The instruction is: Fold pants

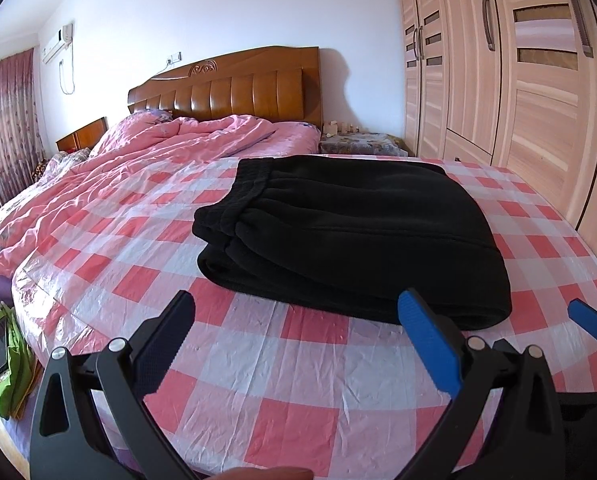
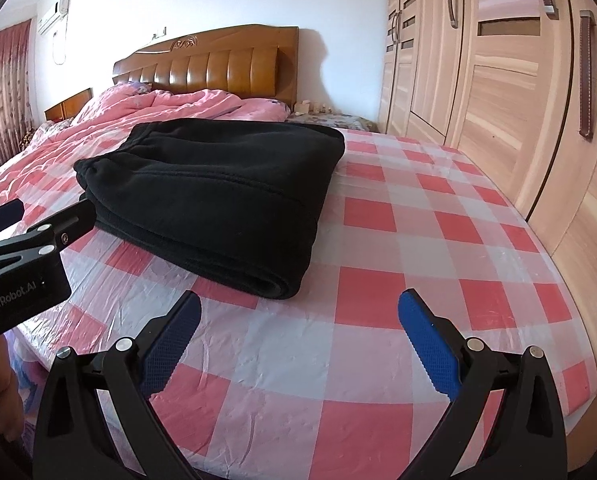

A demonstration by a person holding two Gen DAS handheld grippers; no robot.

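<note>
My left gripper (image 1: 296,312) had its jaws spread wide with nothing between them, poised above the red-and-white checked plastic sheet (image 1: 258,360) covering the bed. My right gripper (image 2: 298,312) likewise stood wide apart and empty, just beside the left one over the same sheet. Just beyond both sets of jaws, apart from them, lay the black fleece pants (image 1: 350,228), folded into a thick stacked bundle with the elastic waistband on the left side. Farther off, a crumpled pink quilt (image 1: 146,160) lay against the brown wooden headboard (image 1: 234,92), and a pale wood-grain wardrobe (image 2: 498,92) stood along the right.
</note>
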